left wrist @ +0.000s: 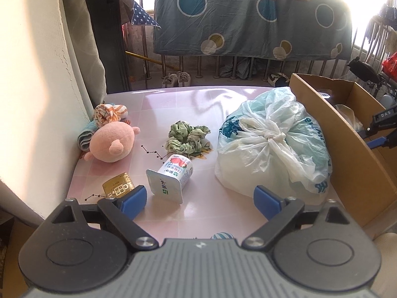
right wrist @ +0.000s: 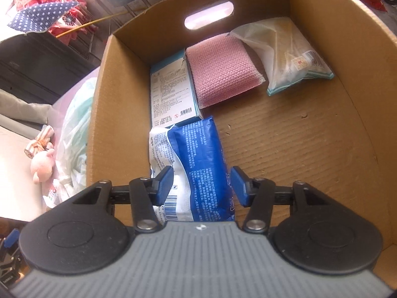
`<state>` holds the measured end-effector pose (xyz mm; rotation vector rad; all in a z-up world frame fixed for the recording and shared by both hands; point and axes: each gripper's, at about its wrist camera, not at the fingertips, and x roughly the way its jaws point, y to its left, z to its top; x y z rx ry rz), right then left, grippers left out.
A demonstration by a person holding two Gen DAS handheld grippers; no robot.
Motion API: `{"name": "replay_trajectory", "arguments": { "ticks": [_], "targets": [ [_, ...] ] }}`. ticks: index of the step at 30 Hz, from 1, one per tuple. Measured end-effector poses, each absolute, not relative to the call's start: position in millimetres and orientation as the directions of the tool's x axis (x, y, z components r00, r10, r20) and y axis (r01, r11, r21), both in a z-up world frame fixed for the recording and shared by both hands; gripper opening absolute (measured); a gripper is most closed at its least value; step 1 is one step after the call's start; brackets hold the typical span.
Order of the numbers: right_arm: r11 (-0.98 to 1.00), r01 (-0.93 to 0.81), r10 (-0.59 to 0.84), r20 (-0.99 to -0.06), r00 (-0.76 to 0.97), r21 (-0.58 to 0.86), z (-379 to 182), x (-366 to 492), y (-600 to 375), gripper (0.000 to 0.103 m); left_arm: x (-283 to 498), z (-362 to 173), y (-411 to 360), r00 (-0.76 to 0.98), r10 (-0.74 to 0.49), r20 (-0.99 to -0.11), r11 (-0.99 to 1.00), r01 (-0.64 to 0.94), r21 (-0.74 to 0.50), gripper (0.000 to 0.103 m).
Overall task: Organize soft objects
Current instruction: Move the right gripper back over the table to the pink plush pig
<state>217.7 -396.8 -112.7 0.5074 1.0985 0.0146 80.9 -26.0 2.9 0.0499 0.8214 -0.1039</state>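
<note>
Sorting partway: some soft goods boxed, others left on the pink tiled surface (left wrist: 173,104).

Left gripper (left wrist: 199,200) spread, empty, lower centre; pink plush pig (left wrist: 111,144) and green fabric scrunchie (left wrist: 187,137) unboxed. Right gripper (right wrist: 201,182) half-spread over blue-and-white soft pack (right wrist: 198,154) inside brown cardboard box (right wrist: 310,136), grip unclear.

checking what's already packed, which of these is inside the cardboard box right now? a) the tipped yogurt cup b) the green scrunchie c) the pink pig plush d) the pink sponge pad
d: the right wrist view shows the pink sponge pad lying in the cardboard box, while the left wrist view shows the pig plush, green scrunchie and yogurt cup out on the table.
</note>
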Motion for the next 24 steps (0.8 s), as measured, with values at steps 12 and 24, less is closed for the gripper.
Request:
{"name": "replay_trajectory", "arguments": {
  "ticks": [12,24],
  "targets": [
    [0.819,0.16,0.336,-0.687,0.644,0.55,-31.1,165.0,-395.1,0.057,56.4,11.8,-2.9,0.723,-0.024,-0.691,0.999,0.041,0.008,0.096],
    [0.741,-0.183,0.626,-0.566,0.537,0.646,10.2,194.2,-234.5,0.062,35.9,16.0,30.8,0.799,0.18,-0.574,0.983,-0.13,0.127,0.096]
  ]
}}
